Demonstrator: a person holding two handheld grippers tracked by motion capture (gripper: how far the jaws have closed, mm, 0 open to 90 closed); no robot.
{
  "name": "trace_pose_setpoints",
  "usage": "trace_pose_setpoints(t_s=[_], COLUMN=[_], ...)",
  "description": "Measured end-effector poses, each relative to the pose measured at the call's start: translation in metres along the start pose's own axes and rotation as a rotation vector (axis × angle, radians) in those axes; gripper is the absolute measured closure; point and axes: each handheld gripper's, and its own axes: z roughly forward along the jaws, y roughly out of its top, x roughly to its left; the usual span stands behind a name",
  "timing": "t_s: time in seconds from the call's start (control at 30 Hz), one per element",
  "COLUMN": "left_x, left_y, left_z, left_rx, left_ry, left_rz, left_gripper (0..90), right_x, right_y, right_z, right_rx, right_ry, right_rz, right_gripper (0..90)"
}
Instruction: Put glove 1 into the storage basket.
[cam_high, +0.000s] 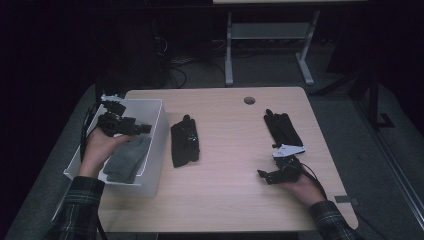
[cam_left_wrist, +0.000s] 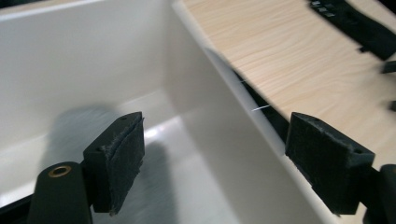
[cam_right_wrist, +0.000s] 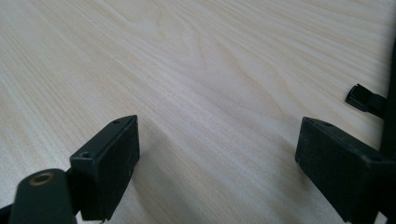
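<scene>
A white bin (cam_high: 161, 131) stands at the table's left with a grey folded cloth (cam_high: 128, 159) inside. My left gripper (cam_high: 142, 128) hovers over the bin, open and empty; in the left gripper view its pads (cam_left_wrist: 119, 163) straddle the bin's right wall (cam_left_wrist: 224, 135). A black glove pair (cam_high: 185, 140) lies on the wood just right of the bin. Another black glove pair (cam_high: 282, 128) lies at the right. My right gripper (cam_high: 265, 175) rests low near the front right, open with nothing between its pads (cam_right_wrist: 109, 163), above bare wood (cam_right_wrist: 210, 84).
The wooden table (cam_high: 235, 200) has a round cable hole (cam_high: 249, 100) near its back edge. A metal desk frame (cam_high: 267, 35) stands on the floor beyond the table. A black strap end (cam_right_wrist: 366, 100) shows at the right edge of the right gripper view.
</scene>
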Motion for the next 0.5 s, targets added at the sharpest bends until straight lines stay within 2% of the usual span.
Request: trace_pose_setpoints(t_s=[0.27, 0.4, 0.5], left_x=[-0.042, -0.06, -0.071], left_y=[0.017, 0.02, 0.019], left_z=[0.012, 0.02, 0.03], left_rx=[-0.001, -0.004, -0.003], left_ry=[-0.049, -0.067, -0.087], left_rz=[0.072, 0.102, 0.11], left_gripper=[17.9, 17.9, 17.9], right_x=[0.0, 0.0, 0.0], right_y=[0.0, 0.0, 0.0], right_z=[0.0, 0.0, 0.0], right_rx=[-0.001, -0.001, -0.001], right_ry=[0.001, 0.001, 0.001], right_rz=[0.0, 0.0, 0.0], right_gripper=[13.5, 13.5, 13.5])
